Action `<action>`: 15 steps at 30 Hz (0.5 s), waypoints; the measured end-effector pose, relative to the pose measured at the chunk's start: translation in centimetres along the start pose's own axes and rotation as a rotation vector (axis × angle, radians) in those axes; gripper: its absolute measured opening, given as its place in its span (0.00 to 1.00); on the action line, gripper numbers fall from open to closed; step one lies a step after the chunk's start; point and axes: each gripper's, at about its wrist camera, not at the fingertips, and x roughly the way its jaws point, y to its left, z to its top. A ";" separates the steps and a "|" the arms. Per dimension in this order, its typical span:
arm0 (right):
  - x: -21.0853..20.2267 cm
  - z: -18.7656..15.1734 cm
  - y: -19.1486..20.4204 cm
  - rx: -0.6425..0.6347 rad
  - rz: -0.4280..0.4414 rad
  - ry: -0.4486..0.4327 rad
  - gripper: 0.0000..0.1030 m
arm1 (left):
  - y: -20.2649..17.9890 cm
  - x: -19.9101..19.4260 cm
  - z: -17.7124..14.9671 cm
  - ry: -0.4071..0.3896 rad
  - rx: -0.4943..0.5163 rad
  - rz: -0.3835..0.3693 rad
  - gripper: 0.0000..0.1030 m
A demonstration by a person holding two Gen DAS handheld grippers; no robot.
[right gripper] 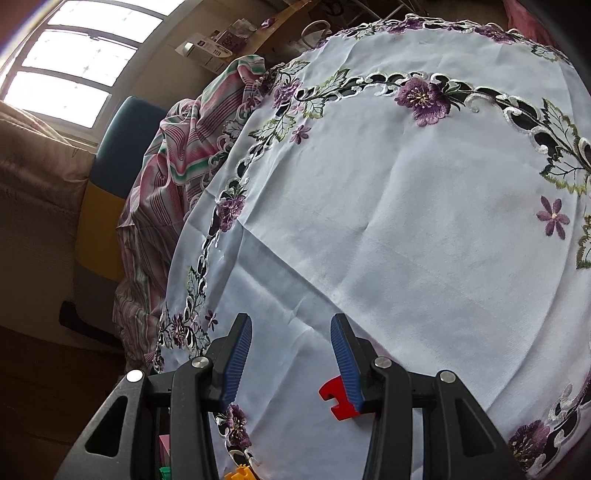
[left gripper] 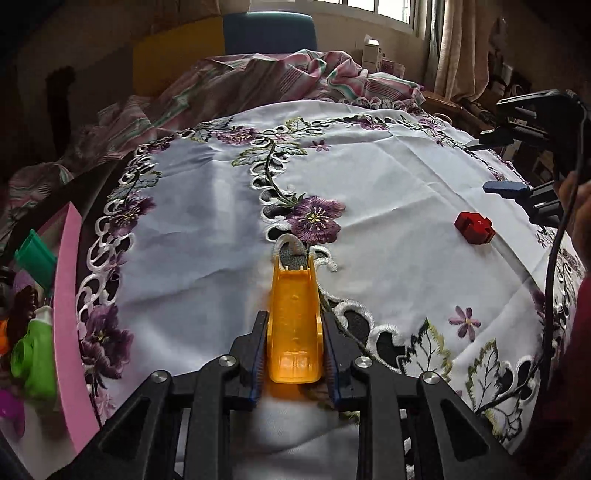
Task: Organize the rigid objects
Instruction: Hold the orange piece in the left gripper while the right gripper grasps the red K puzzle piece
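1. The left gripper (left gripper: pixel 293 347) is clamped on an orange slide (left gripper: pixel 294 325), its two blue-padded fingers (left gripper: pixel 258 354) pressing the slide's side walls near its lower, flared end.
2. The slide points away from the camera, and its far end reaches toward a purple embroidered flower (left gripper: pixel 314 219) at the middle of the tablecloth (left gripper: pixel 207 229).
3. The tablecloth is white with purple flowers, green leaves and cutwork borders; it lies creased over the table.
4. A red block (left gripper: pixel 474 228) sits on the cloth well to the right of the slide, apart from it.
5. In the left wrist view the right gripper (left gripper: pixel 495 164) enters from the right edge, above and beyond the red block, one blue finger (left gripper: pixel 504 187) showing just past the block.
6. In the right wrist view the right gripper (right gripper: pixel 291 354) has its fingers spread apart with nothing between them, only bare cloth (right gripper: pixel 406 221).
7. The red block (right gripper: pixel 338 398) shows a notched edge there and lies by the inner side of the right-hand finger (right gripper: pixel 345 363); whether it touches that finger cannot be told.
8. At the left edge of the left wrist view a pink tray (left gripper: pixel 68 314) holds other toy parts: a green piece (left gripper: pixel 31 354), a darker green piece (left gripper: pixel 37 256) and a purple piece (left gripper: pixel 11 410).
9. A striped pink fabric (left gripper: pixel 258 79) lies heaped beyond the far edge of the cloth, with a blue chair back (left gripper: pixel 269 33) behind it and a window (right gripper: pixel 74 62) above.
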 end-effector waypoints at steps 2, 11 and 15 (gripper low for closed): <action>0.0 -0.1 0.3 -0.015 -0.008 -0.001 0.44 | 0.2 -0.1 -0.6 -0.034 0.004 0.000 0.26; 0.6 -0.7 1.7 -0.115 -0.059 0.018 0.44 | 0.1 0.1 -1.1 -0.080 0.010 0.000 0.26; 1.1 -1.0 1.9 -0.135 -0.078 0.041 0.44 | 0.2 0.1 -1.2 -0.084 0.005 -0.006 0.26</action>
